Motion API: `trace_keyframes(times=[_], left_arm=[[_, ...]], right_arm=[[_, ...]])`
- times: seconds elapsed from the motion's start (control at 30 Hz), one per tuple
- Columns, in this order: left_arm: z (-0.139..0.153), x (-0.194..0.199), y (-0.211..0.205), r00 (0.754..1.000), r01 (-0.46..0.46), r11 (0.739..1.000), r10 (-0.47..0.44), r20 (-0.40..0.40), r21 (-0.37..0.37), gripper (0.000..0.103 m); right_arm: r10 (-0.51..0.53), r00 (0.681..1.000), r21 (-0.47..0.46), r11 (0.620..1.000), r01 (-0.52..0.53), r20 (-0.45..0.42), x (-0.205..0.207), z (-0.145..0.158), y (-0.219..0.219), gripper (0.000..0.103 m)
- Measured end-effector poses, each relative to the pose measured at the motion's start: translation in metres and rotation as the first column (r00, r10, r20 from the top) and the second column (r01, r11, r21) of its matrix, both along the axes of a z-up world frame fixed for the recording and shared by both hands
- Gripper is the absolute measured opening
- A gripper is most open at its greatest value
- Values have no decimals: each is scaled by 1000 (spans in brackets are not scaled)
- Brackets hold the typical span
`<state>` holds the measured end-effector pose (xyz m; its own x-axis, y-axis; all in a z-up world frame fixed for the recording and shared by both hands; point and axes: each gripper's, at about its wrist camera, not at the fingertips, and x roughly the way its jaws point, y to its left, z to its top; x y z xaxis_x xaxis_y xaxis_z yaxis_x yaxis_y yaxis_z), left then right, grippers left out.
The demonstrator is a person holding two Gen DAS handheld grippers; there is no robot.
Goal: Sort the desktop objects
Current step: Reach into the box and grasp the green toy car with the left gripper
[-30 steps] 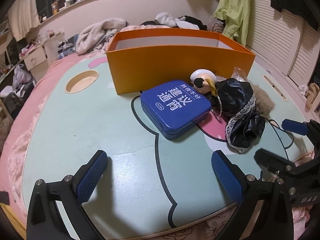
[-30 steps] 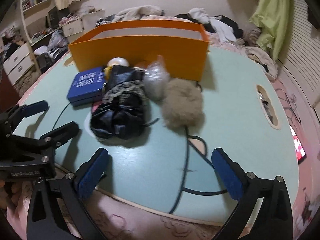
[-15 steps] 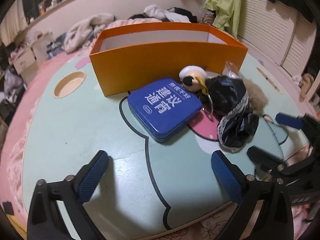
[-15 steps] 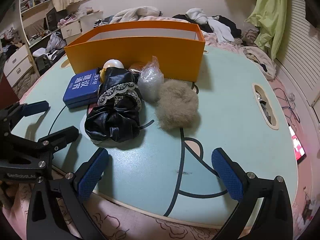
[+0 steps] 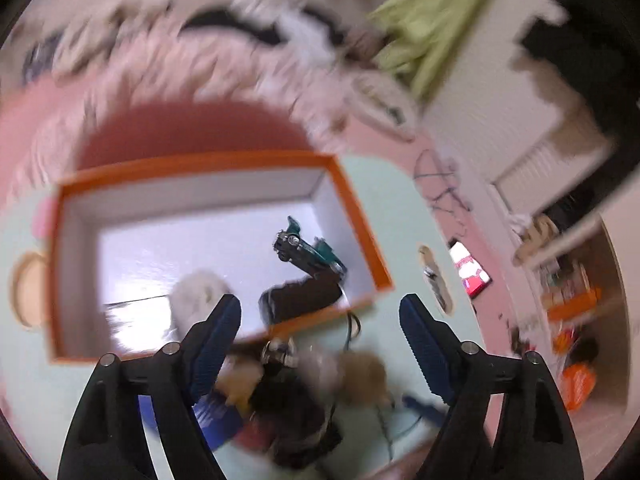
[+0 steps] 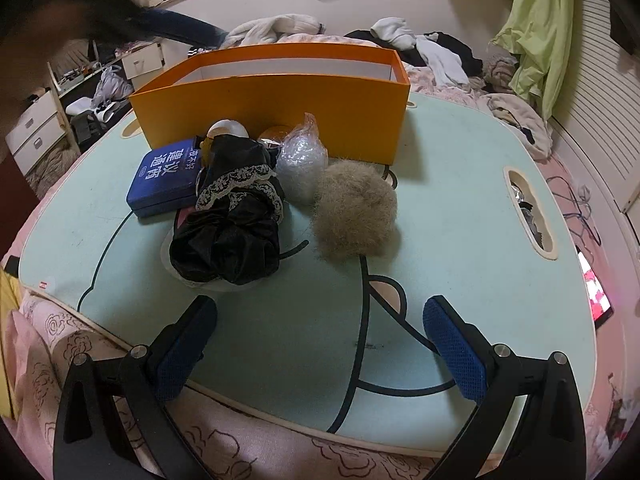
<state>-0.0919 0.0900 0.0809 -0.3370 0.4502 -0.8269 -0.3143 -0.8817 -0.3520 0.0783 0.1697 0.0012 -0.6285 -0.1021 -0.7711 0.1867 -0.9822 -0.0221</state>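
Observation:
An orange box (image 6: 272,108) stands at the back of the pale green table (image 6: 460,208). In front of it lie a blue tin (image 6: 166,178), a black lace-trimmed cloth (image 6: 232,224), a clear plastic bag (image 6: 300,160) and a tan fur ball (image 6: 354,210). My right gripper (image 6: 320,340) is open and empty near the table's front edge. My left gripper (image 5: 320,340) is open and empty, raised high above the orange box (image 5: 356,216); this view is blurred. Inside the box lie a teal toy car (image 5: 306,248), a dark object (image 5: 300,300) and a white fluffy thing (image 5: 198,296).
Clothes (image 6: 432,52) are piled behind the table and a green cloth (image 6: 536,28) hangs at the right. White drawers (image 6: 36,128) stand at the left. The table has a slot handle (image 6: 528,208) on its right side. A pink rose-print cover (image 6: 240,448) lies under the front edge.
My left gripper has risen fast from the table's front edge and now looks down into the orange box. The right gripper has barely moved.

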Motion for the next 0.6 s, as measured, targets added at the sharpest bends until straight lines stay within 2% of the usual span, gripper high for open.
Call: trace_keyframes(times=[0.07,0.13,0.2,0.3,0.43,0.6], left_arm=[[-19,-21,9,996,-55,998,58,68,-38,58],[-34,-37,15,986,-93,995,97,139,-33,49],[-43,-47,19,976,-118,993,117,186,-4,49],[-58,-52,26,967,-144,989,150,207,-45,50],[-59,-55,29,970,-174,982,183,161,-66,47],[-58,-57,14,973,-181,982,186,135,-43,44]], right_arm=[[0,1000,0,1000,0,-1,0,0,-1,102],[-1,1000,-1,1000,1,-3,1,0,-1,102],[-2,1000,-2,1000,2,-4,1,1,0,102],[-2,1000,-3,1000,2,-5,0,1,0,102],[0,1000,-8,1000,0,-5,-1,1,3,102],[1,1000,-7,1000,-1,-6,-2,0,4,102]])
